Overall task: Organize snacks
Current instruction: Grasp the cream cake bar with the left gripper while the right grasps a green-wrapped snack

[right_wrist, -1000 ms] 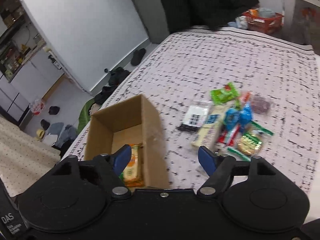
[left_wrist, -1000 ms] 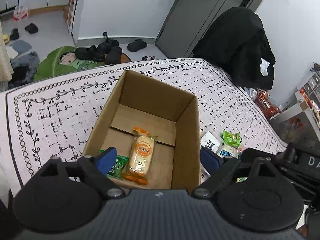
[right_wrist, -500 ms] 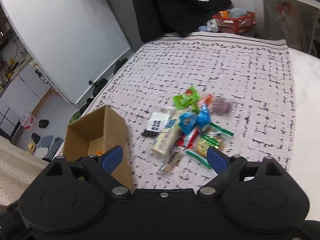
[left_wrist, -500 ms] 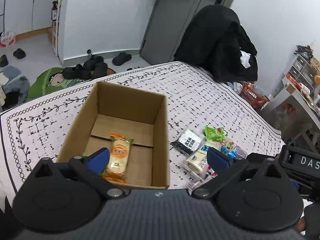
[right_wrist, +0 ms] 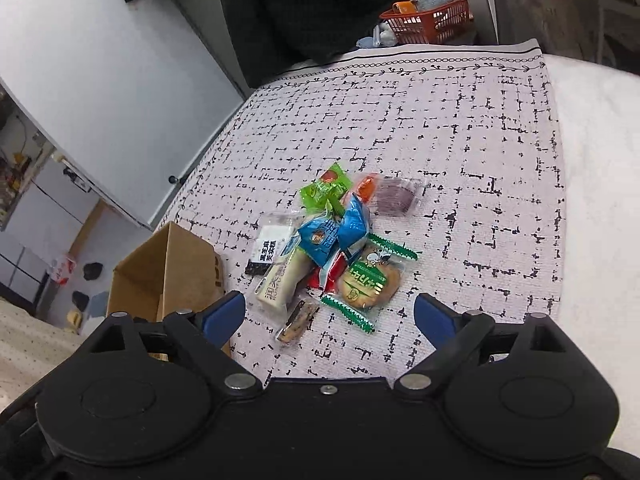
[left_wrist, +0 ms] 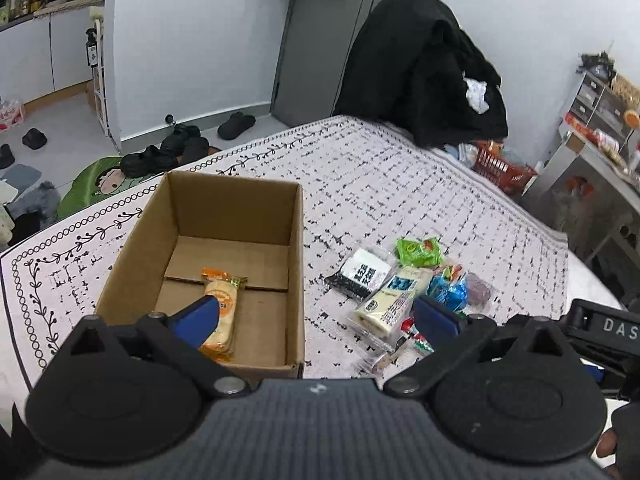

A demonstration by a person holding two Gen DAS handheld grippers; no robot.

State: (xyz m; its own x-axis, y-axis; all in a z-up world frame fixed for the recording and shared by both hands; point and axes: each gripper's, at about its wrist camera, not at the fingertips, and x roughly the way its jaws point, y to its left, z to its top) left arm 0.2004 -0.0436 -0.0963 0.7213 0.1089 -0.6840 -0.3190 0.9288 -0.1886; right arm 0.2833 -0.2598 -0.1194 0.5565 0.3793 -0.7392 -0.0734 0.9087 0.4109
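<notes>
Both claws hang spread and empty. The left claw point(left_wrist: 316, 312) hovers over the box point(left_wrist: 296, 264), where one bar point(left_wrist: 220, 312) lies. The right claw point(right_wrist: 330, 312) faces the snacks point(right_wrist: 340, 248) piled on the counter point(right_wrist: 480, 140) beside the box, seemingly choosing one.

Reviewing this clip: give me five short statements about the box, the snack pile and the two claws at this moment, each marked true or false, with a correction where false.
1. The cardboard box holds an orange-wrapped snack. True.
2. The right claw is shut on a snack. False: its jaws are wide apart, holding nothing.
3. The snack pile lies on the patterned cloth, outside the box. True.
4. The left claw grips the box's wall. False: it is open and touches nothing.
5. The round biscuit in green wrapping lies inside the box. False: it sits in the pile on the cloth.
</notes>
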